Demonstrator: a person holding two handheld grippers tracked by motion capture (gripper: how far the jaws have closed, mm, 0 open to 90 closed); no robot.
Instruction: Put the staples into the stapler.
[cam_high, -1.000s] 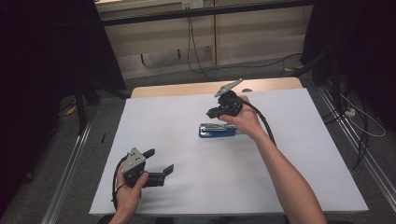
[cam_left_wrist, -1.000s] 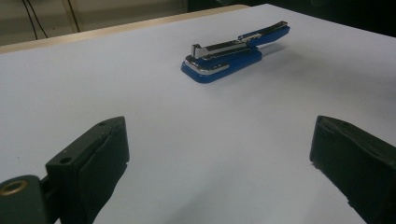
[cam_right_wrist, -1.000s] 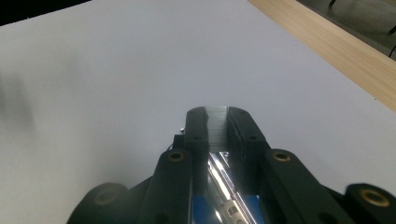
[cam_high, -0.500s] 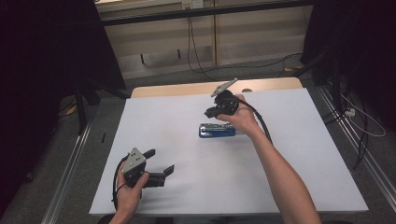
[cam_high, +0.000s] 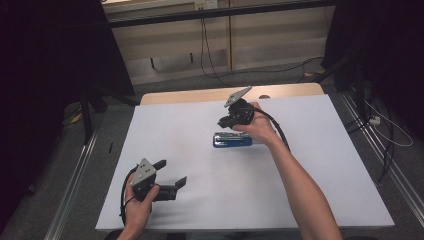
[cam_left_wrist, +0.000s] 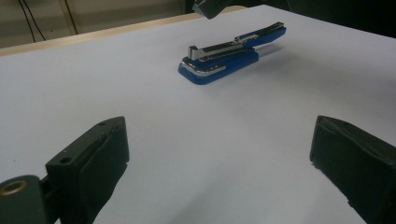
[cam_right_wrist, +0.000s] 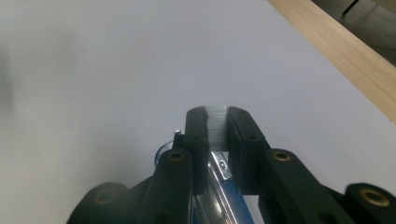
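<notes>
A blue stapler (cam_high: 232, 139) lies on the white table, its top arm swung open (cam_left_wrist: 231, 53). My right gripper (cam_high: 225, 121) hovers just above the stapler's left end, with its jaws pointing down and to the left. In the right gripper view its jaws (cam_right_wrist: 216, 114) are shut on a short silvery strip of staples (cam_right_wrist: 216, 127), and the stapler's metal channel (cam_right_wrist: 219, 184) lies right underneath. Near the table's front left corner my left gripper (cam_high: 172, 172) rests low, open wide (cam_left_wrist: 219, 140) with nothing between its pads, and points at the stapler.
A white sheet (cam_high: 310, 165) covers the table, and a wooden strip (cam_high: 200, 95) runs along its far edge. Beyond it are a floor with cables (cam_high: 210, 60) and dark curtains on both sides. The right forearm (cam_high: 300, 190) crosses the table's right half.
</notes>
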